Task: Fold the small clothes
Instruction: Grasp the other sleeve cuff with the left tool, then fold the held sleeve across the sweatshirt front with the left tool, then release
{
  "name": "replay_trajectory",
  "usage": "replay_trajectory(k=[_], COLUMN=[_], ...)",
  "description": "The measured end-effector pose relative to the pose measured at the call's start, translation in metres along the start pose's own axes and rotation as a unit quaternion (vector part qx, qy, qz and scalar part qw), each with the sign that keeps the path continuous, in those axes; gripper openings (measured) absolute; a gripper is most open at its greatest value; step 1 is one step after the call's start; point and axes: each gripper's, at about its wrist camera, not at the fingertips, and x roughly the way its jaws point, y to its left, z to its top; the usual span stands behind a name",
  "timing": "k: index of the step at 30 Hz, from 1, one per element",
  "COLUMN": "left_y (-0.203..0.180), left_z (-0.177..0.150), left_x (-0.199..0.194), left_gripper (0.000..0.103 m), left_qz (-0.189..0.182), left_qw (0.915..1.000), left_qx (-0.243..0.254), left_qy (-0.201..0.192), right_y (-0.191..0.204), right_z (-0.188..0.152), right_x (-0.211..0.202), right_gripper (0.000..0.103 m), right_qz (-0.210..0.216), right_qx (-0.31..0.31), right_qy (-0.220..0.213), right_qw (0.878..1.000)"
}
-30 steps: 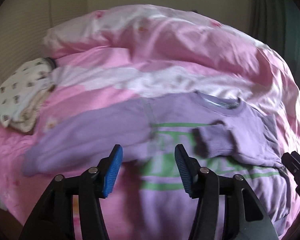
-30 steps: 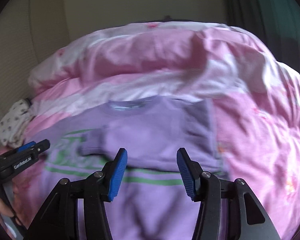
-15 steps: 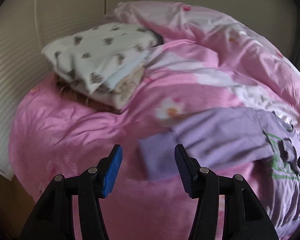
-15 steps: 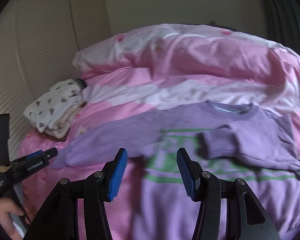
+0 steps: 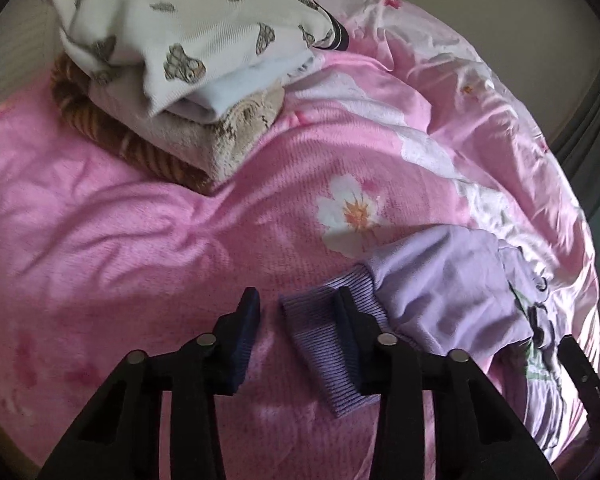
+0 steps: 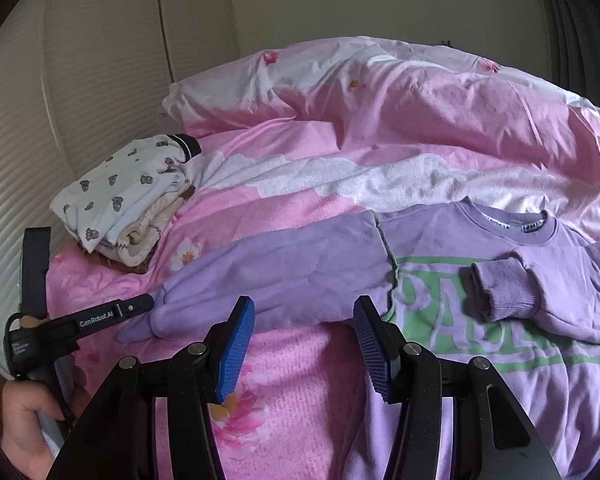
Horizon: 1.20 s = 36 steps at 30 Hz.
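Sweatshirt (image 6: 480, 300) lies flat, front up, on the pink bed (image 6: 292, 376), right sleeve (image 6: 548, 288) already folded across so the left sleeve (image 6: 284, 276) stays stretched for folding. Left claw (image 5: 296, 320) gapes around its cuff (image 5: 324, 344); right claw (image 6: 304, 336) hovers open.

sweatshirt (image 6: 480, 280) hem cut off at frame btm, brown garment (image 5: 100, 136) mostly under pile

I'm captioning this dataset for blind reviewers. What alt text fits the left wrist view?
The open left gripper straddles the ribbed cuff of a purple sweatshirt sleeve lying on a pink floral blanket. A stack of folded clothes sits behind it.
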Motion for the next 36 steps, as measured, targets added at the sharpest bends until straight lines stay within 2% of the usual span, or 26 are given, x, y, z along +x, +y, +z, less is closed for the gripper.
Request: replay_trajectory(k=[5, 9, 13, 19, 21, 28, 36], left_y=[0.002, 0.004, -0.002, -0.039, -0.055, -0.135, -0.266], left_z=[-0.001, -0.003, -0.001, 0.005, 0.010, 0.022, 0.010], left_x=[0.003, -0.006, -0.020, -0.057, -0.070, -0.098, -0.086], left_gripper=[0.030, 0.013, 0.010, 0.009, 0.009, 0.009, 0.009], left_qz=[-0.014, -0.015, -0.006, 0.018, 0.020, -0.011, -0.043], left_qw=[0.9998, 0.9997, 0.9997, 0.9983, 0.9974, 0.9941, 0.9860], left_qx=[-0.013, -0.020, -0.014, 0.023, 0.035, 0.082, 0.151], left_qy=[-0.002, -0.009, -0.019, -0.051, -0.059, -0.070, -0.058], right_y=[-0.007, -0.014, -0.022, -0.033, -0.041, -0.090, -0.177], right_z=[-0.001, -0.001, 0.000, 0.003, 0.005, 0.012, 0.016], right_x=[-0.001, -0.006, -0.013, -0.030, -0.038, -0.070, -0.107], right_gripper=[0.053, 0.053, 0.053, 0.053, 0.053, 0.053, 0.053], right_qz=[-0.007, -0.012, -0.015, -0.014, -0.014, -0.028, -0.065], right_qx=[0.002, 0.009, 0.015, 0.023, 0.029, 0.055, 0.084], right_qy=[0.001, -0.002, -0.007, -0.019, -0.026, -0.052, -0.067], right_qw=[1.000, 1.000, 1.000, 0.999, 0.999, 0.997, 0.992])
